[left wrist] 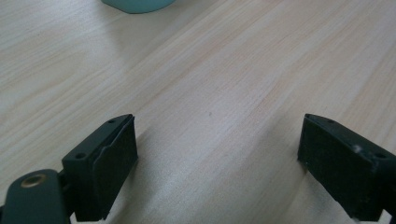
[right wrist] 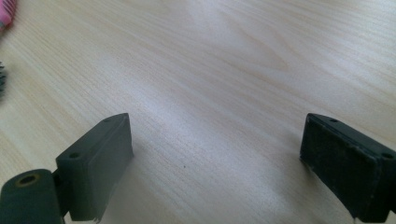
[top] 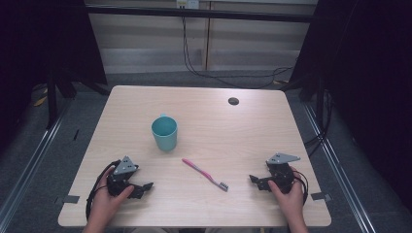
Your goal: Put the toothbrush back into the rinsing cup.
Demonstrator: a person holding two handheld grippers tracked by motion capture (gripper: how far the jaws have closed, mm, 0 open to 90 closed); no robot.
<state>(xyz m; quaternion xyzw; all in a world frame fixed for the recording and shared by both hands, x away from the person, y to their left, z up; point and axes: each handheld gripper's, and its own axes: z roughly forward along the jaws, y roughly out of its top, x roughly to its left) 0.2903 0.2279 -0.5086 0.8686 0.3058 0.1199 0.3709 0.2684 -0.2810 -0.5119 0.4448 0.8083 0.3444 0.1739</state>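
Nearest the high camera, at the bottom edge, two hands rest on the pale wooden surface [top: 204,204], each holding a tool. On the left, the left hand-held gripper [top: 144,187] lies low on the surface with its jaws pointing toward the middle; its own view shows both black jaws spread wide with bare wood between them, so it is open and grips nothing. Up and to the right of it stands the teal cup [top: 164,132], upright, mouth open to the camera, well apart from that hand-held gripper (in the left gripper view just the cup's base shows at the top edge, ahead of the jaws).

Toward the middle lies the pink toothbrush [top: 204,174], flat on the surface and slanted, its handle end pointing up and left toward the cup, its dark bristled head down and right. It sits between the two tools, its head nearer the right one but not touching it.

On the right, the right hand-held gripper [top: 255,180] also rests low, jaws aimed left toward the brush head. Its own view shows the jaws wide apart over bare wood, open and empty, with the toothbrush [right wrist: 4,28] at the far left edge, clear of the jaws.
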